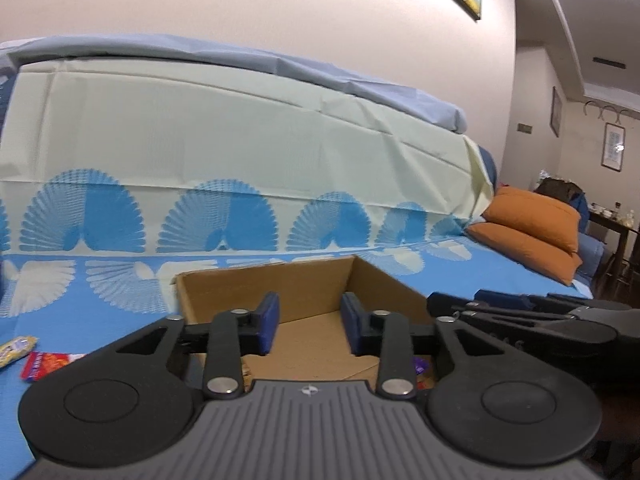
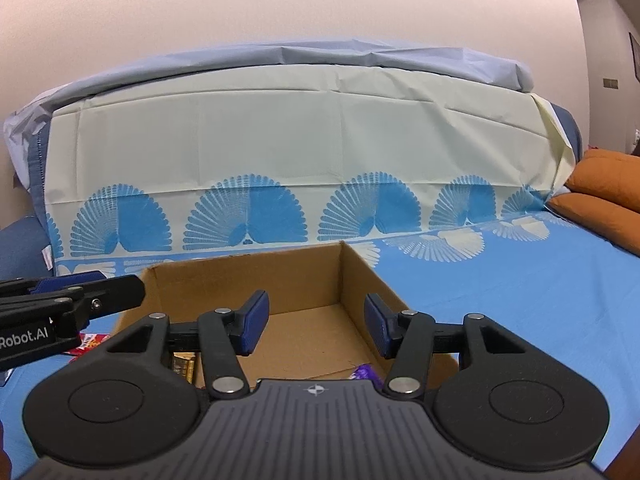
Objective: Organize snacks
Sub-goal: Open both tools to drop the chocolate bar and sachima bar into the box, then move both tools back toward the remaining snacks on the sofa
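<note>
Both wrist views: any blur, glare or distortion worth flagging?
Left wrist view: strong fisheye bending at the pale wall, soft focus on the red snack packet, dark corners. Right wrist view: same bending, brown cardboard box fairly sharp, even lighting, no glare.

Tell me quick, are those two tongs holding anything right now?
Left tongs: open, nothing between the pads, over the cardboard box.
Right tongs: open, nothing held, over the same box.
</note>
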A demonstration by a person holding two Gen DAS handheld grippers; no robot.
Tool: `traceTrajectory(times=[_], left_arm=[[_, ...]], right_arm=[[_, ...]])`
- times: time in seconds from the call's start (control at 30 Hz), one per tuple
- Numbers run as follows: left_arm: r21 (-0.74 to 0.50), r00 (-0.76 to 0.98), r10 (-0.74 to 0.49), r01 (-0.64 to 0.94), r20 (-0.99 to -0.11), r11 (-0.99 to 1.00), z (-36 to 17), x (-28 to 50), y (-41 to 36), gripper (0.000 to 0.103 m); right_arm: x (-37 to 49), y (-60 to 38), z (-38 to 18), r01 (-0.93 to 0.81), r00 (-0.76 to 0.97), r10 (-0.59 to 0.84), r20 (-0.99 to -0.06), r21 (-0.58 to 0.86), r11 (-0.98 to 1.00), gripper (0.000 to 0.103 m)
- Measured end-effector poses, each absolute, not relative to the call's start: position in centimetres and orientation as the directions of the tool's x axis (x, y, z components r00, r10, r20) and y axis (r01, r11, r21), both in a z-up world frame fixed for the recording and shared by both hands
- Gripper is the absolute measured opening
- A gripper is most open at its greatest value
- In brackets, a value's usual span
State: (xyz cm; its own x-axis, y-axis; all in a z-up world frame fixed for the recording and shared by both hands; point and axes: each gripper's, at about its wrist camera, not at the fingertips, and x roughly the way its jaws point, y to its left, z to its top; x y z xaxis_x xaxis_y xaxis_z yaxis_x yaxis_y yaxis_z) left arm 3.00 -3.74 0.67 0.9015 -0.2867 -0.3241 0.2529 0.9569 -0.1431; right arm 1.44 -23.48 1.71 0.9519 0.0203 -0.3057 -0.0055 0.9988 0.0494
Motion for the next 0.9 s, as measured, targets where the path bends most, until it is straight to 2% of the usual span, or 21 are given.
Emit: traceTrajectory(times=[0.07,0.1,0.2,0.27,0.37,0.47,0.57,0.63,0.77,0.9], left_arm=[[-0.128,0.906,-0.259,0.228,-0.334,0.965,0.9,2.7,-2.5,0.018],[-0.127,0.908,-0.248,0.217,-0.338,0.968,0.9,2.5,-1.8,0.015],[-0.094,0.918,-0.185,0.162,-0.351,0.982,1.2,2.0,0.4,0.013],[-0.061,0.918,-0.130,0.116,-0.373,0.991,1.3,2.1,2.0,0.013],[0.025,0.899,0.004,0.008,-0.437,1.000,0.8,3.2,5.0,0.014],[0.216,0.834,0.224,-0.129,-0.505,0.968,-1.1,5.2,7.9,0.015],[0.315,0.744,0.360,-0.210,-0.562,0.926,-4.0,6.5,11.7,0.015],[0.324,0.678,0.406,-0.253,-0.614,0.912,-5.7,7.1,14.1,0.015],[0.286,0.592,0.428,-0.322,-0.683,0.903,-7.3,7.8,17.3,0.019],[0.327,0.576,0.469,-0.338,-0.669,0.883,-8.7,8.0,17.9,0.037]], right_arm=[[1.2,-22.6,1.8,-0.022,0.955,0.034,-0.293,0.046,0.999,0.053],[1.1,-22.2,1.9,-0.031,0.957,0.044,-0.288,0.047,0.998,0.048],[0.7,-20.7,2.0,-0.080,0.957,0.094,-0.274,0.062,0.995,0.032],[0.5,-19.7,2.2,-0.112,0.956,0.129,-0.263,0.077,0.991,0.028],[-0.1,-17.9,2.6,-0.169,0.951,0.190,-0.244,0.102,0.980,0.028],[-0.8,-15.6,2.8,-0.229,0.940,0.251,-0.231,0.120,0.966,0.028],[-1.7,-12.8,2.6,-0.298,0.922,0.318,-0.221,0.121,0.947,0.028],[-2.3,-10.4,2.3,-0.353,0.905,0.366,-0.216,0.099,0.931,0.028],[-2.5,-6.3,1.7,-0.411,0.874,0.419,-0.246,0.086,0.908,0.028],[-0.9,-2.9,0.6,-0.399,0.854,0.407,-0.323,0.094,0.912,0.029]])
